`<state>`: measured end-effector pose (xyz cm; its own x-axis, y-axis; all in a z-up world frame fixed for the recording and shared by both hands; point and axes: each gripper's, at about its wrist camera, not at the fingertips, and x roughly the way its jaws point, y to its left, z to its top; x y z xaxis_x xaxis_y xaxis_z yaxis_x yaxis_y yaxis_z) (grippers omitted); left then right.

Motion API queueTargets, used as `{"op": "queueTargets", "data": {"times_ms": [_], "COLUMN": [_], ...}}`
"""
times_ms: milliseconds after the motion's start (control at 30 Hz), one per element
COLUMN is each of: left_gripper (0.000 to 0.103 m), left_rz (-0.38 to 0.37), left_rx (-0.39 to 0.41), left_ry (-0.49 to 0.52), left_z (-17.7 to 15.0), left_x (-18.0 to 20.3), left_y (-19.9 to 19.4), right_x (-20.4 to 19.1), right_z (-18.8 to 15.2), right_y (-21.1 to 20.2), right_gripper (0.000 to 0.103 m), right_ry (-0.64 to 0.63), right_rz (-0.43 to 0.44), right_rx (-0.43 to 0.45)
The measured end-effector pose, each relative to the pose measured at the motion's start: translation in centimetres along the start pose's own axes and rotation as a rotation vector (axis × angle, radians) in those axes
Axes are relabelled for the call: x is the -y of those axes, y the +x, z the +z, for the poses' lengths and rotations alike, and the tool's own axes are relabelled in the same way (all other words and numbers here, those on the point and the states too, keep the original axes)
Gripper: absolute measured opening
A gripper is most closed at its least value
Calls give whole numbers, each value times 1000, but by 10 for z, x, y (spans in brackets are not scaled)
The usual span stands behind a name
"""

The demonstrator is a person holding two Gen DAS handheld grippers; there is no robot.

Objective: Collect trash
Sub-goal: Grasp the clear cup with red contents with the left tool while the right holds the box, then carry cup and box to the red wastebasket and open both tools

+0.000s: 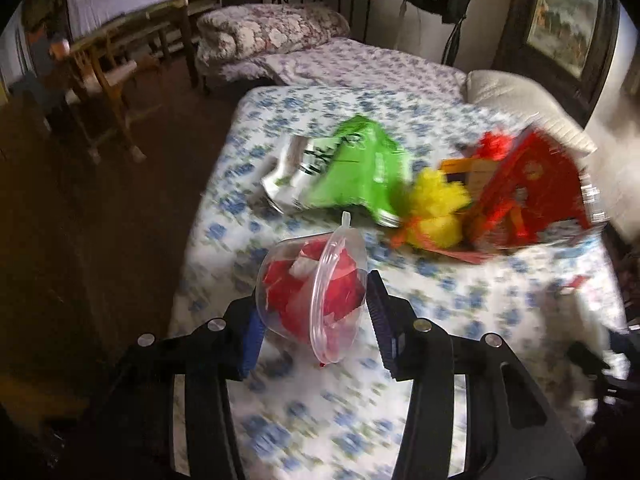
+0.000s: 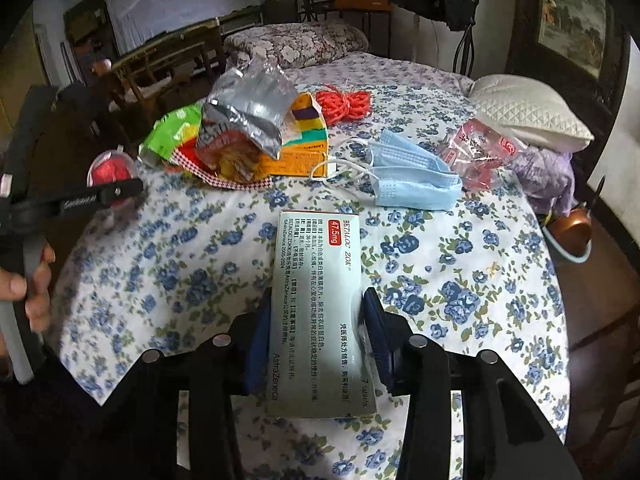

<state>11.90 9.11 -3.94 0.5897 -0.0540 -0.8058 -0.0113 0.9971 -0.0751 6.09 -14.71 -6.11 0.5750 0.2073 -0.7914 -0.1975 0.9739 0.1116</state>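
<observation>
The left gripper (image 1: pixel 314 312) has its fingers (image 1: pixel 250 340) clamped on a clear tub (image 1: pixel 312 300) stuffed with red scraps, held tilted above the floral bed (image 1: pixel 320 432). Beyond it, blurred, lie a green bag (image 1: pixel 356 172), a yellow pompom (image 1: pixel 438 208) and a red packet (image 1: pixel 528 200), crowded together across the middle of the sheet. The right gripper (image 2: pixel 320 336) grips a pill box (image 2: pixel 320 304) printed "BETALOC ZOK", its long sides pinched between the fingers (image 2: pixel 374 332), the box pointing out over the bed. Ahead of it sit two blue masks (image 2: pixel 412 176), overlapping, with a pink wrapper (image 2: pixel 480 156) just beside them to the right. Farther left is a heap: a silver foil bag (image 2: pixel 248 112) lying on an orange carton (image 2: pixel 300 152), orange netting (image 2: pixel 344 104) behind it. A white pillow (image 2: pixel 528 116) rests at the far right edge, a copper pot (image 2: pixel 570 232) off the bed's side.
</observation>
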Motion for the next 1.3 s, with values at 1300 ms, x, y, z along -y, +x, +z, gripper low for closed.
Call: {"op": "queueTargets", "data": {"times_ms": [1300], "left_gripper": [48], "left_rz": [-521], "left_rx": [-68], "left_ry": [654], "left_z": [-99], "left_x": [375], "left_y": [-98], "right_x": [233], "right_z": [-134], "right_y": [-177], "right_gripper": [44], "right_ry": [472], "right_rz": [-140], "right_rx": [181]}}
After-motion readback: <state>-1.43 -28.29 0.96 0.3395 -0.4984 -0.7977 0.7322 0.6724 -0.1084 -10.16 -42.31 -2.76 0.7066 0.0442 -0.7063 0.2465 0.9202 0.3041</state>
